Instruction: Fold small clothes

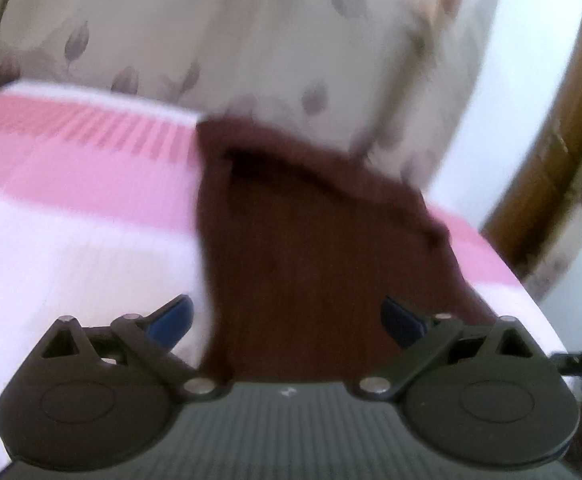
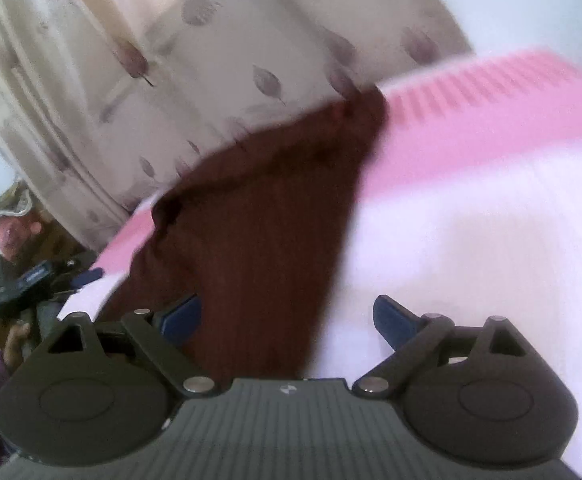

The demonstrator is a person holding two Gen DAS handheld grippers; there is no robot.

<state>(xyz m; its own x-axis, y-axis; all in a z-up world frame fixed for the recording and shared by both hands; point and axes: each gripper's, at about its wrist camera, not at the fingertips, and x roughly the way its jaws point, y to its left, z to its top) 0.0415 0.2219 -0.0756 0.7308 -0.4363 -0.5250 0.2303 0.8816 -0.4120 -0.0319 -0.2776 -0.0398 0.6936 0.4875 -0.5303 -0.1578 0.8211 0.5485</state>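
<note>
A dark maroon garment (image 1: pixel 311 248) lies flat on a pink and white striped bed cover (image 1: pixel 83 208). My left gripper (image 1: pixel 287 320) hovers over the garment's near end, open, its blue fingertips (image 1: pixel 173 318) wide apart and nothing pinched between them. In the right wrist view the same maroon garment (image 2: pixel 259 232) stretches away toward the far edge of the bed cover (image 2: pixel 471 220). My right gripper (image 2: pixel 287 320) is open above the garment's near right edge, with one blue fingertip (image 2: pixel 181 316) over the cloth and the other over the white cover. Both views are motion-blurred.
A cream curtain with leaf print (image 1: pixel 251 40) hangs behind the bed. A brown wooden frame (image 1: pixel 563 140) stands at the right. In the right wrist view, the other hand-held gripper (image 2: pixel 23 280) and clutter show at the left, beyond the bed's edge.
</note>
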